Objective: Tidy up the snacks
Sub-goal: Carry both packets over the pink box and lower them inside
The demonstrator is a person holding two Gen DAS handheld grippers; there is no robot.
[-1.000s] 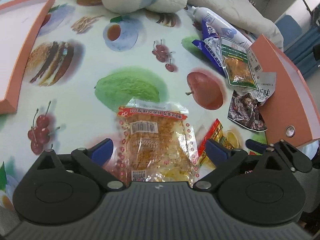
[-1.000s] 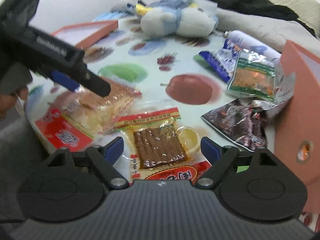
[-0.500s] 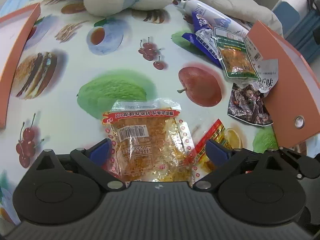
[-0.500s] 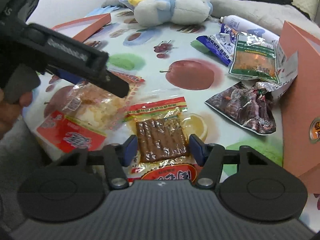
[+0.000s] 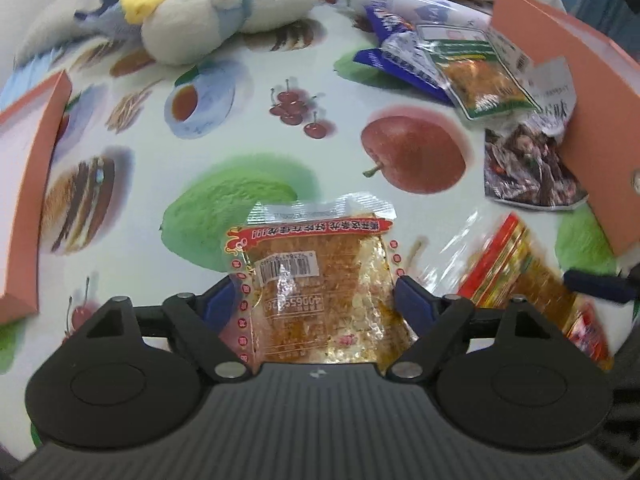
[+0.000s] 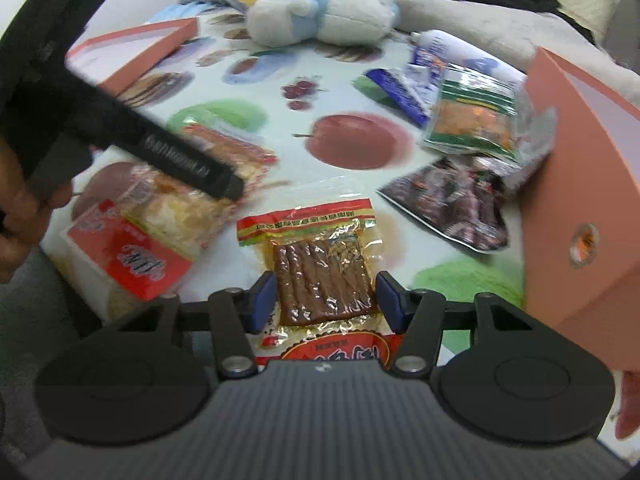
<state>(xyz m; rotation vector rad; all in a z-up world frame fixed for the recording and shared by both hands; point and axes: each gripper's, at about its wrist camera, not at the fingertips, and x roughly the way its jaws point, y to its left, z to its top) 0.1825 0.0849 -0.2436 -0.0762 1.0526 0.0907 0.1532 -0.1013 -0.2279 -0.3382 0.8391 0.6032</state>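
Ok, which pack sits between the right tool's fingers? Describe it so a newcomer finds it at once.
Start at the big red apple printed on the tablecloth and come toward the right tool. There lies a clear packet with a red, yellow and green header. Alone among its neighbours, it shows a flat slab of dark brown strips.

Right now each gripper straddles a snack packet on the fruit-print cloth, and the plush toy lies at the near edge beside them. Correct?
Not quite. The plush toy lies at the far edge of the fruit-print cloth, as the right wrist view shows. Each gripper does straddle a snack packet.
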